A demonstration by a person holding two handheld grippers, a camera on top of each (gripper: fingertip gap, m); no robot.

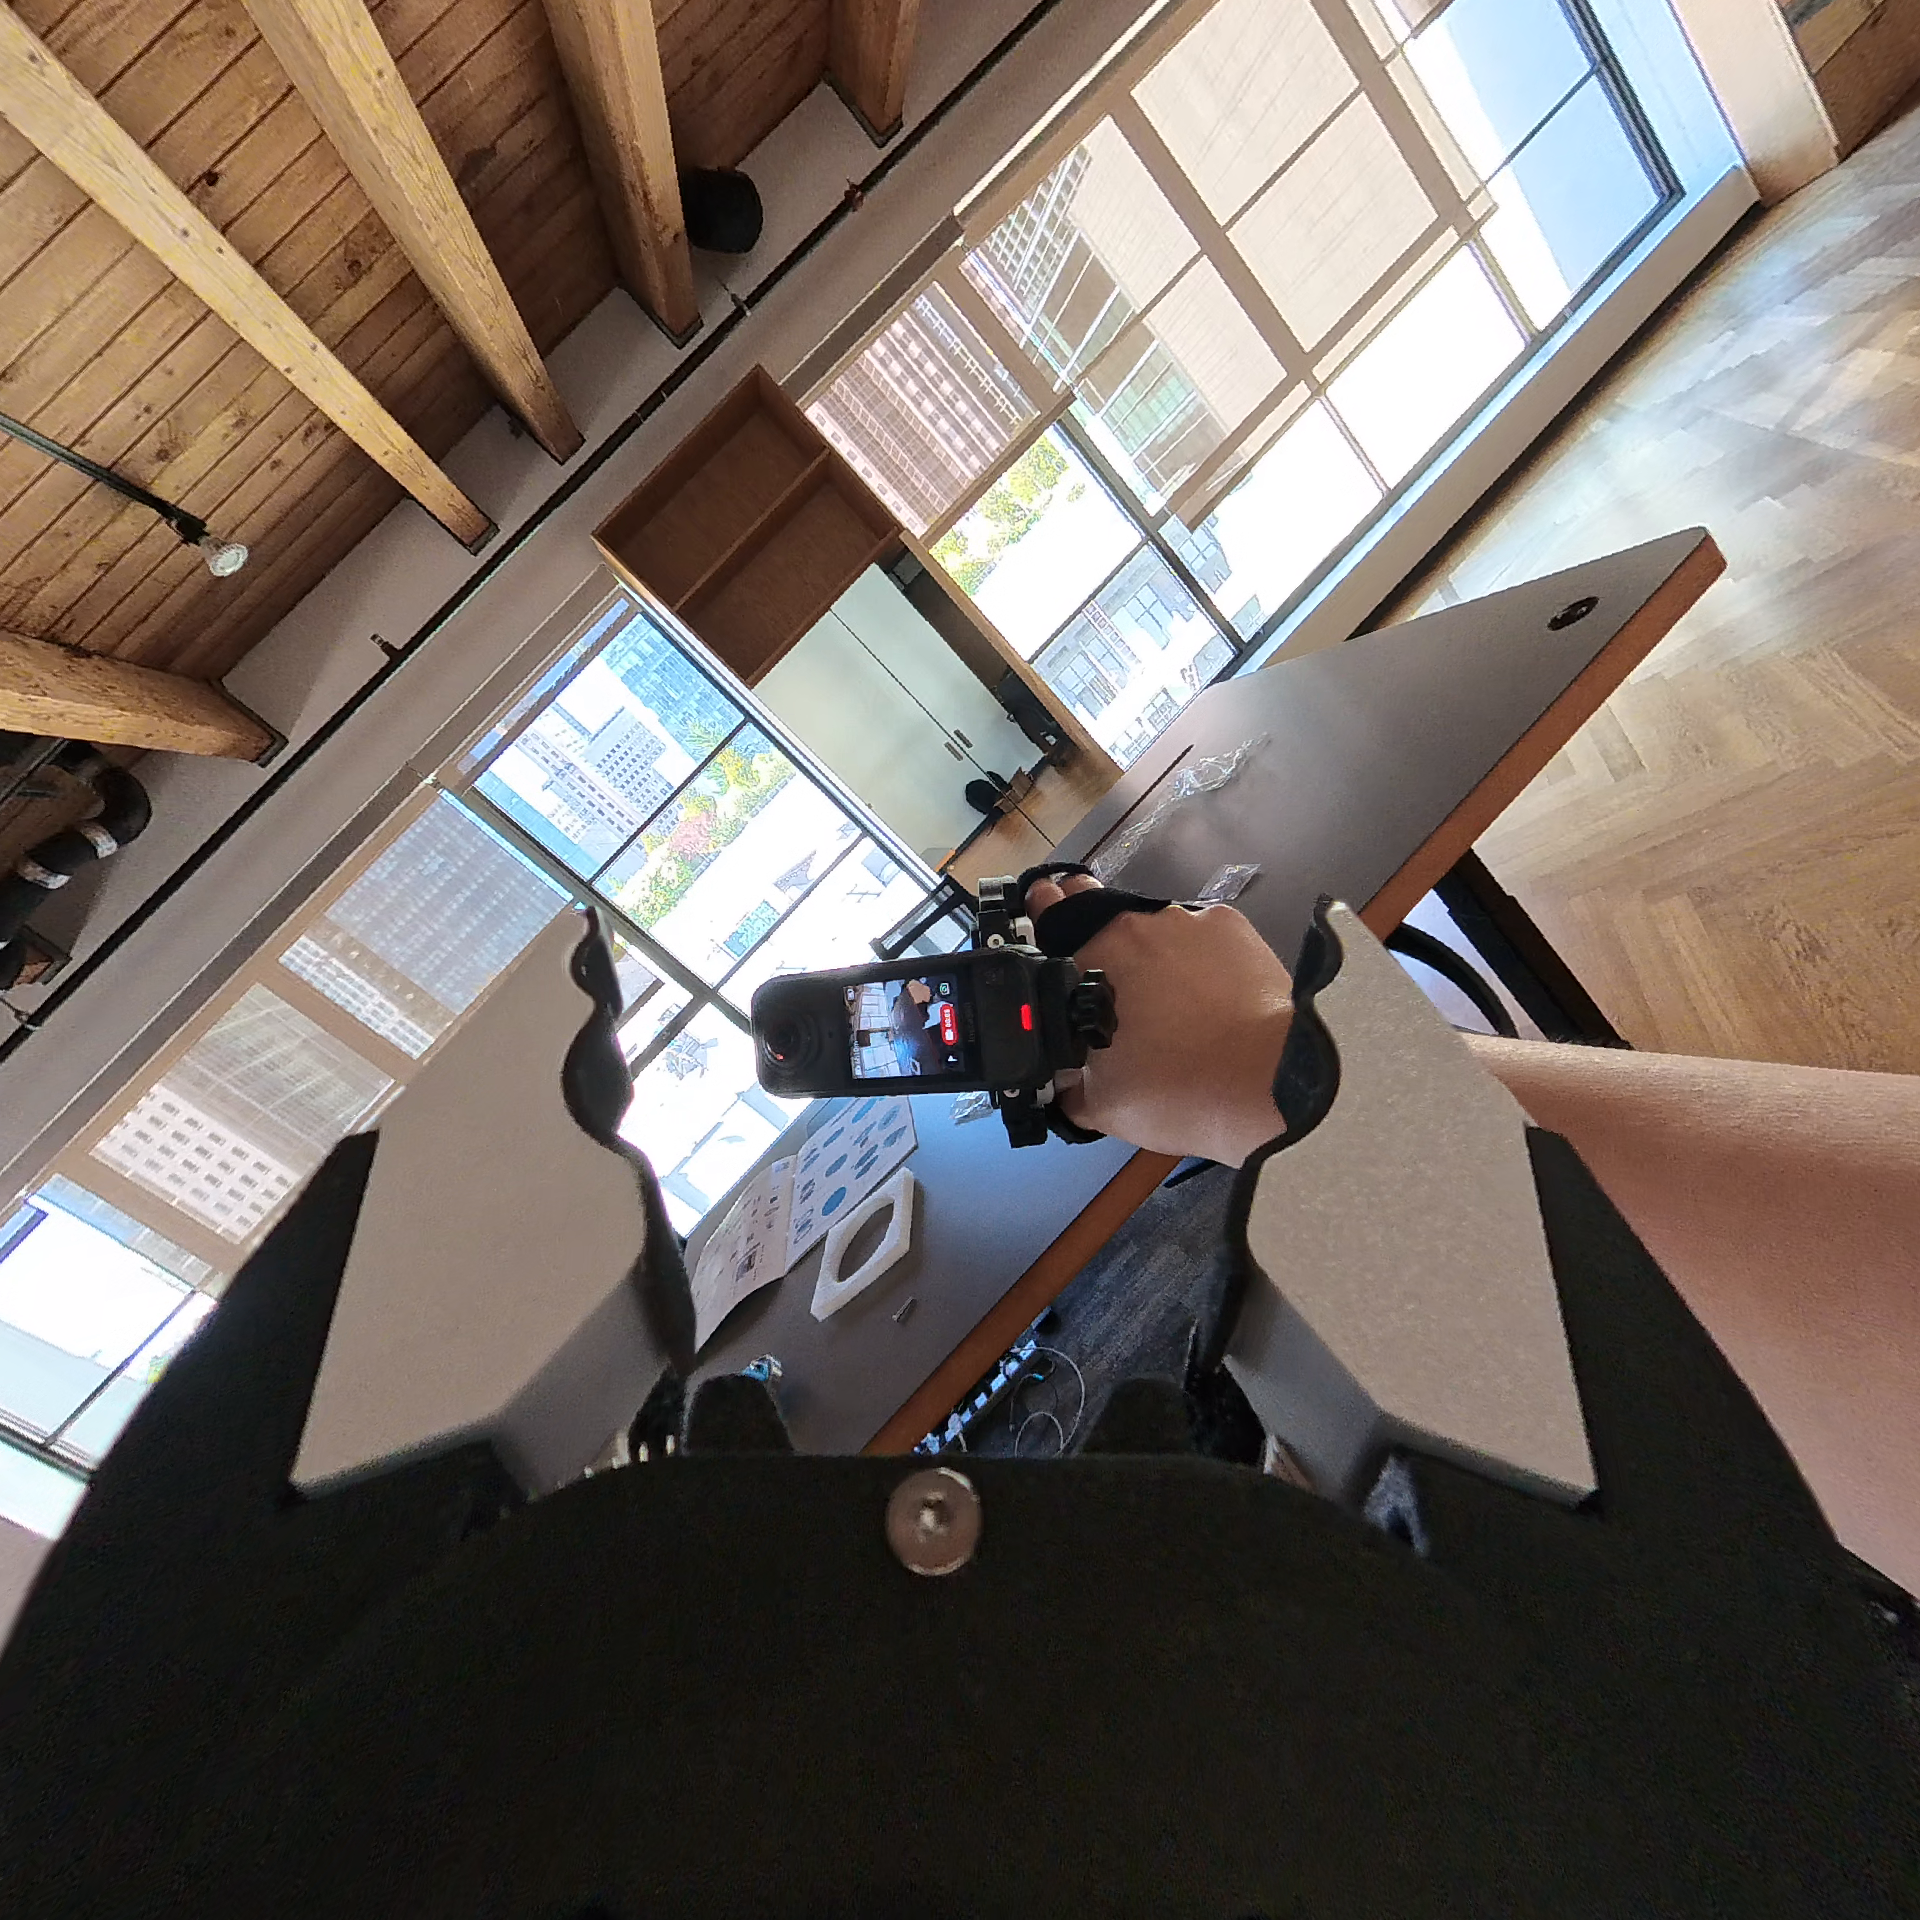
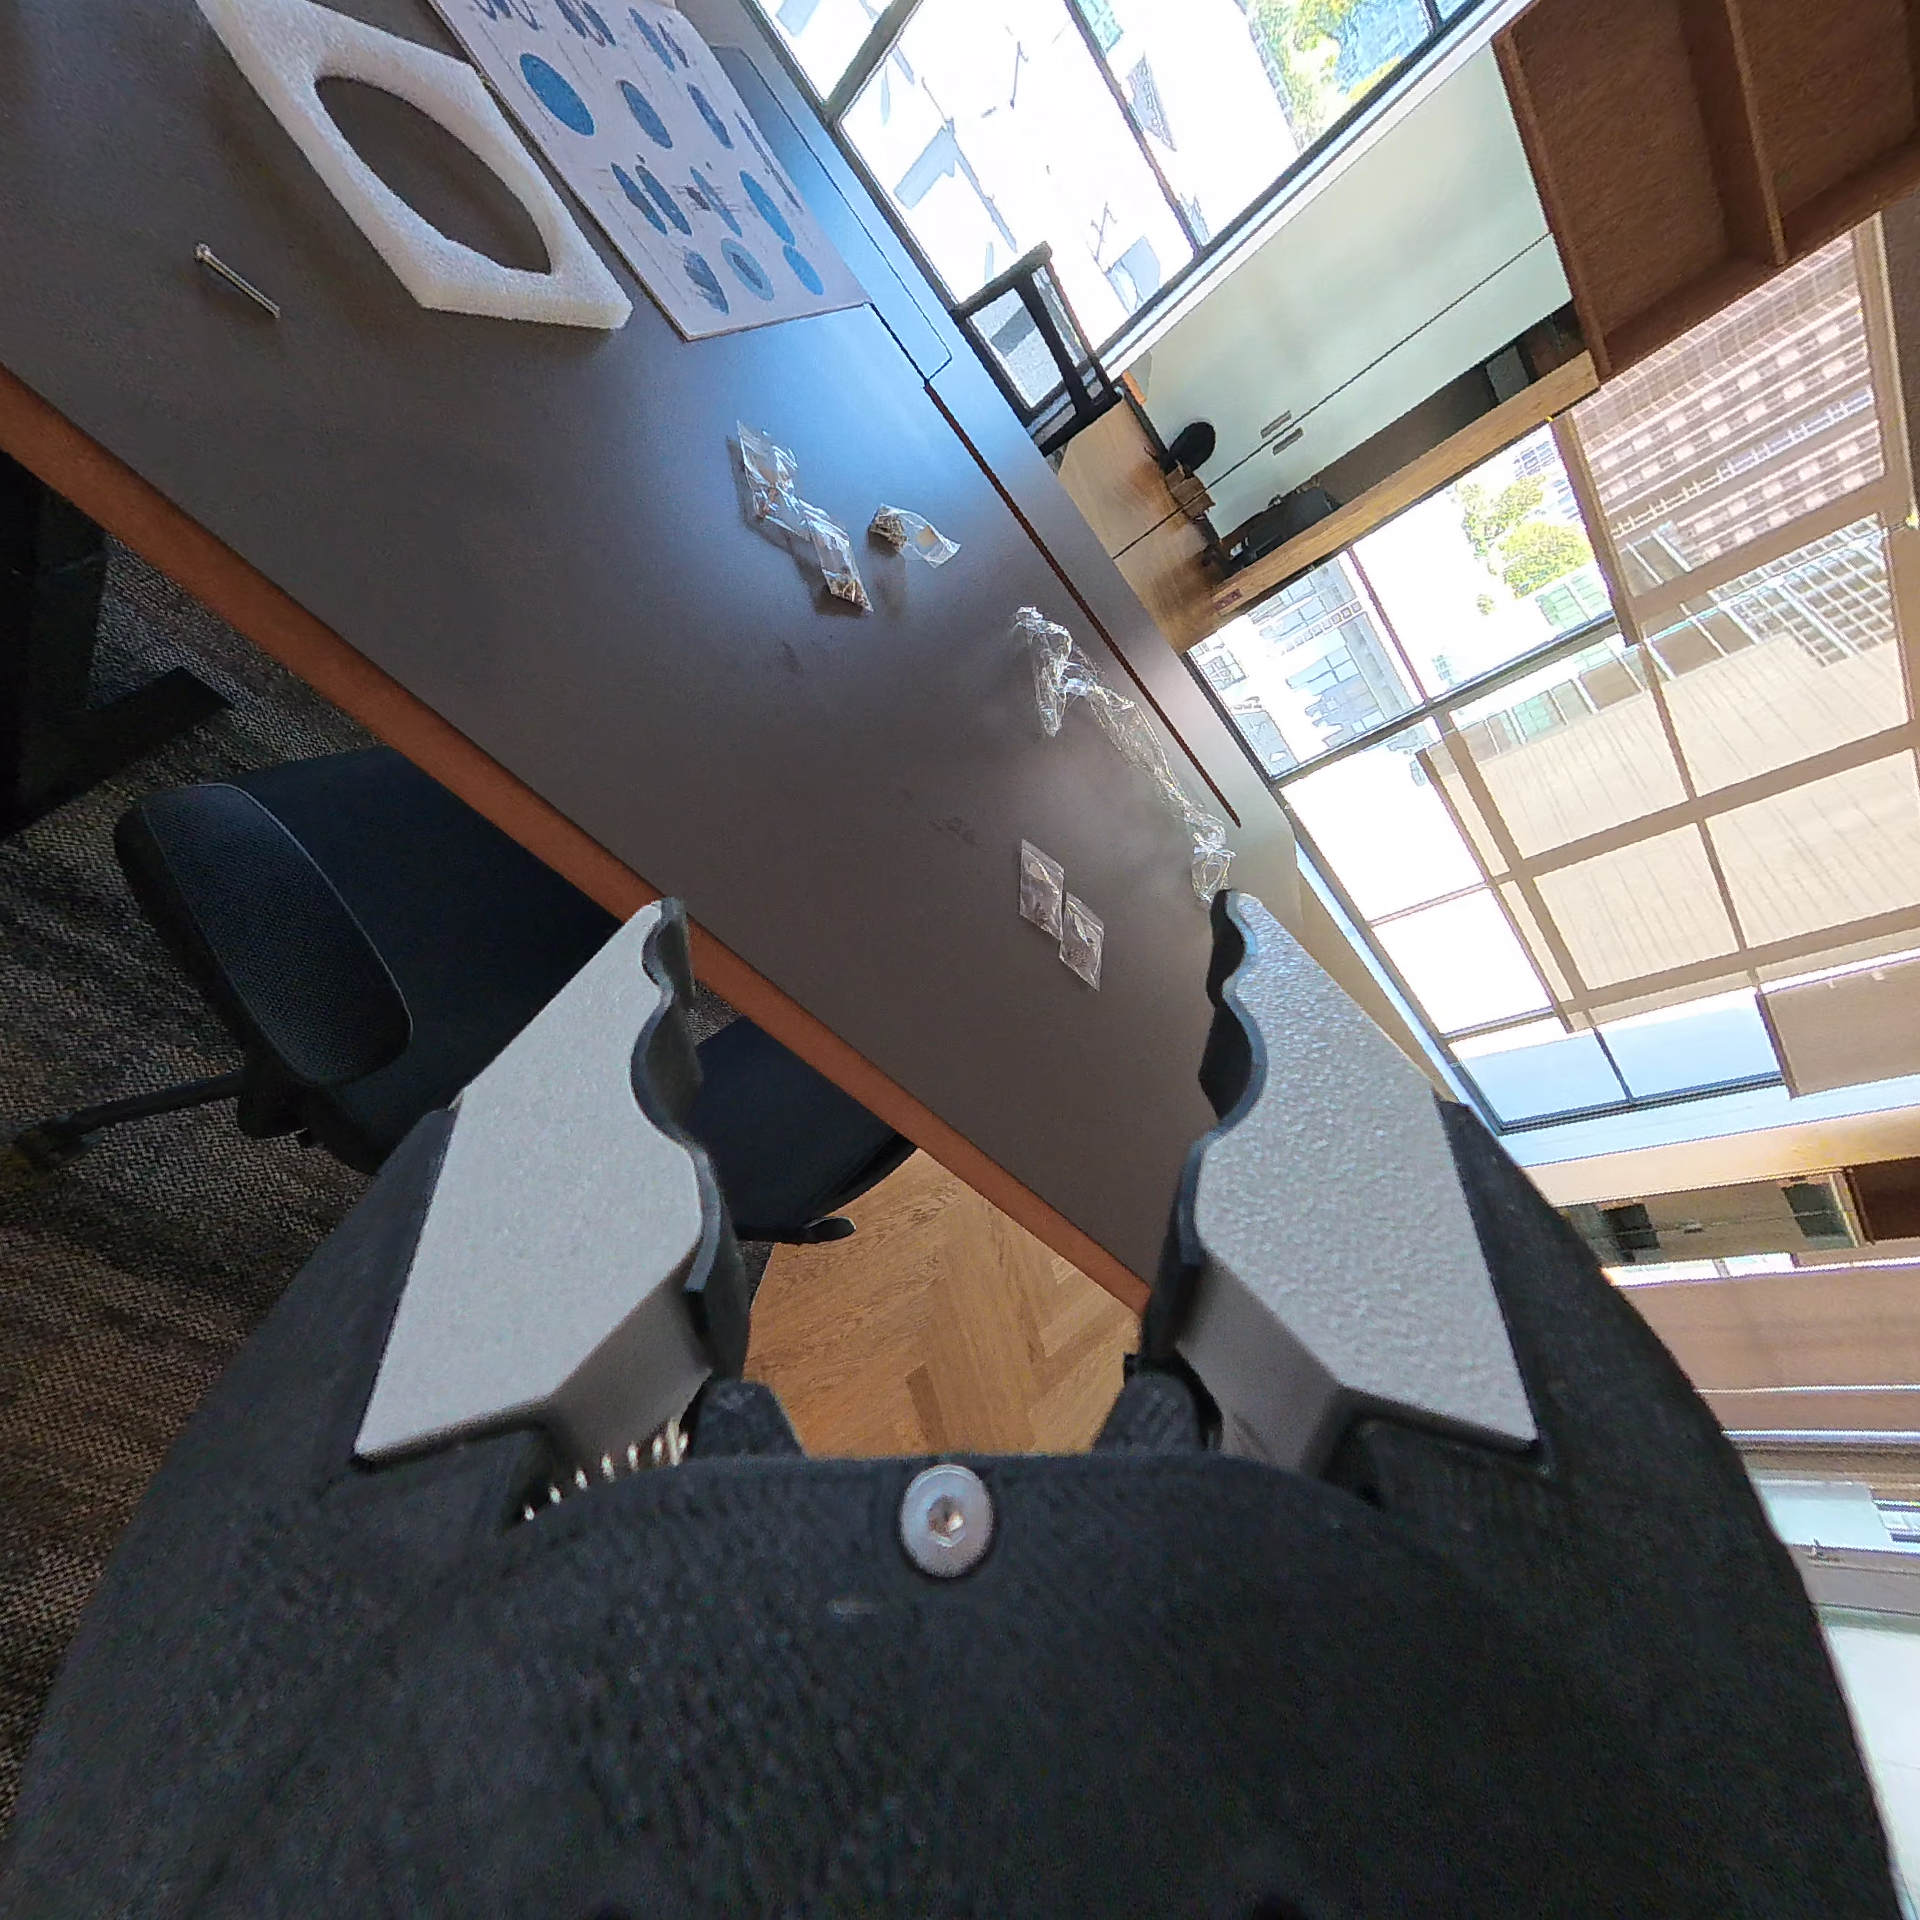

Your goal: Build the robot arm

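Observation:
My left gripper (image 1: 961, 925) is open and empty, held in the air off the table's near edge. Ahead of it a person's hand (image 1: 1174, 1029) holds the other gripper's handle with a black camera (image 1: 904, 1023) mounted on it. My right gripper (image 2: 945, 914) is open and empty, tilted, above the near edge of the dark grey table (image 2: 582, 582). Nearest to it are two small clear bags (image 2: 1060, 914) of hardware and a strip of crumpled clear plastic (image 2: 1112, 727). More small bags (image 2: 821, 520) lie farther along the table.
A white foam frame (image 2: 436, 177), a printed sheet with blue circles (image 2: 665, 145) and a loose bolt (image 2: 237, 281) lie at the table's far part. A black office chair (image 2: 343, 997) stands below the table edge. Large windows (image 2: 1558, 727) run behind the table. The tips of one gripper are about 30 centimetres away from the tips of the other.

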